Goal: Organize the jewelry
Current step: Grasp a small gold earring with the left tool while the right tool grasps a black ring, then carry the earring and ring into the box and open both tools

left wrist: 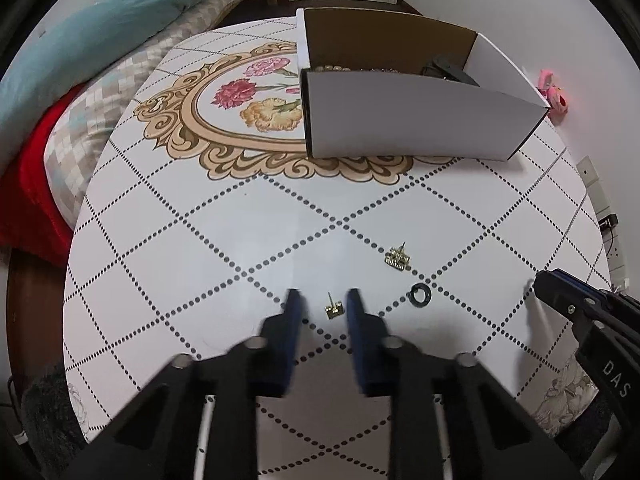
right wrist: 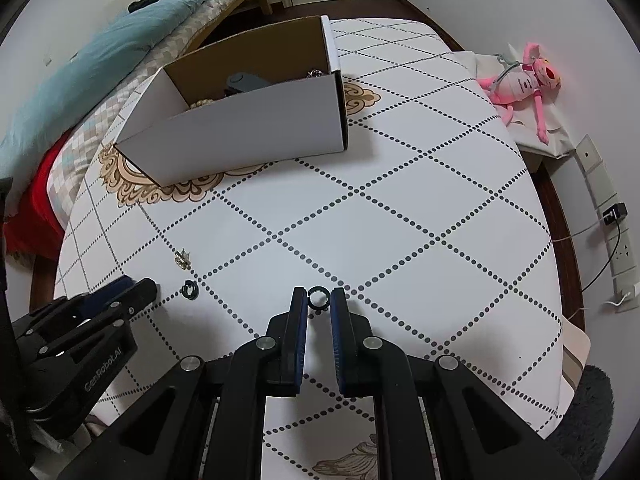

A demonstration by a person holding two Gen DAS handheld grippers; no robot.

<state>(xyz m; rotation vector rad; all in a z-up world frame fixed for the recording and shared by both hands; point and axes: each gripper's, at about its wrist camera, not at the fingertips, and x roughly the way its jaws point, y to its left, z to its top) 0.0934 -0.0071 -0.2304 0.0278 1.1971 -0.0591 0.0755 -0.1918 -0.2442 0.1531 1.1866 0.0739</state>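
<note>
Jewelry lies on the white table with dotted lines (left wrist: 240,240). The left gripper (left wrist: 323,300) has its jaws apart, with a small gold stud earring (left wrist: 334,309) lying between the tips, not squeezed. A second gold earring (left wrist: 397,258) and a black round ring (left wrist: 420,293) sit just beside it on the table. The right gripper (right wrist: 319,298) has its jaws closed on another black ring (right wrist: 319,298) (held right at the tips). Farther back stands the white cardboard box (right wrist: 248,132), with some things inside. A pink plush toy (right wrist: 524,80) lies off to the side.
</note>
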